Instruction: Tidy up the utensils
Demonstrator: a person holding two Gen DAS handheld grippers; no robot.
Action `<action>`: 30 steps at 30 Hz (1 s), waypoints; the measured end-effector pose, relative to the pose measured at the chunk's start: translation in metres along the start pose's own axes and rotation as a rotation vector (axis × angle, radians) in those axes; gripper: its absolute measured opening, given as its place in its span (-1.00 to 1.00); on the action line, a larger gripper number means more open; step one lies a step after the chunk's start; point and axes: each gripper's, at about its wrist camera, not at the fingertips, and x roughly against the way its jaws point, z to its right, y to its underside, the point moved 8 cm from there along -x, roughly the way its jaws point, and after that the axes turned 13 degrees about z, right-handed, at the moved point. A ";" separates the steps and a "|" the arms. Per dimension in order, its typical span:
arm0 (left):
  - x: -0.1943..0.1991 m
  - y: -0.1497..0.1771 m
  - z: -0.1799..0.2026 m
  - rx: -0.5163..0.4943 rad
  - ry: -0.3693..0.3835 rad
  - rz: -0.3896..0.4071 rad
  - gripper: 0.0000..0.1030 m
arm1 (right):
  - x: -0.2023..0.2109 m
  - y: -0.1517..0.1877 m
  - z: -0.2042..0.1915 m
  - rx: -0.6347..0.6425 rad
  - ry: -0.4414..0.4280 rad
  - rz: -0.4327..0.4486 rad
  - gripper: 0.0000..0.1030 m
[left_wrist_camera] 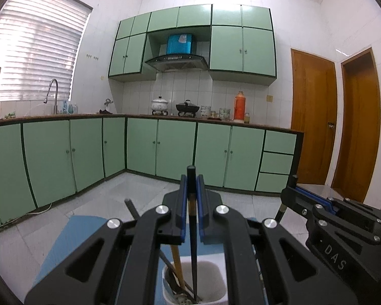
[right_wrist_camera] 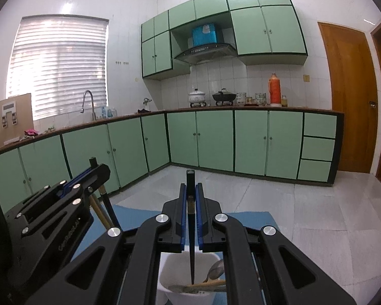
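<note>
My left gripper (left_wrist_camera: 191, 180) is shut on a black chopstick (left_wrist_camera: 193, 254) held upright, its tip down inside a white cup (left_wrist_camera: 216, 277) that holds several other chopsticks. My right gripper (right_wrist_camera: 191, 190) is shut on another black chopstick (right_wrist_camera: 192, 254), its tip inside a white cup (right_wrist_camera: 172, 267) that holds a metal spoon (right_wrist_camera: 216, 270) and a wooden-handled utensil (right_wrist_camera: 210, 284). Each gripper shows in the other's view: the right one at the right edge (left_wrist_camera: 296, 181), the left one at the left (right_wrist_camera: 94, 164).
The cups stand on a blue mat (right_wrist_camera: 251, 219) over a table. Beyond lie a tiled floor (right_wrist_camera: 304, 203), green cabinets (left_wrist_camera: 175, 147), a counter with pots and an orange thermos (left_wrist_camera: 239, 106), a sink faucet (left_wrist_camera: 52, 94) and wooden doors (left_wrist_camera: 313, 117).
</note>
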 end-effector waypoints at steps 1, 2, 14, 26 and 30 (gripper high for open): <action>0.001 0.001 -0.001 -0.004 -0.004 0.007 -0.88 | 0.000 0.003 0.000 0.002 0.001 -0.007 -0.87; 0.003 0.002 -0.001 -0.017 -0.008 0.012 -0.88 | -0.001 0.006 -0.001 0.003 0.001 -0.013 -0.87; 0.016 -0.003 -0.003 -0.008 0.000 0.012 -0.86 | 0.007 0.013 0.000 0.015 0.010 -0.040 -0.86; 0.046 -0.022 -0.006 0.002 -0.009 0.044 -0.27 | 0.045 -0.014 0.024 -0.007 0.050 0.036 -0.40; 0.061 -0.023 -0.006 0.002 -0.018 0.053 0.05 | 0.062 -0.019 0.031 -0.012 0.065 0.061 -0.15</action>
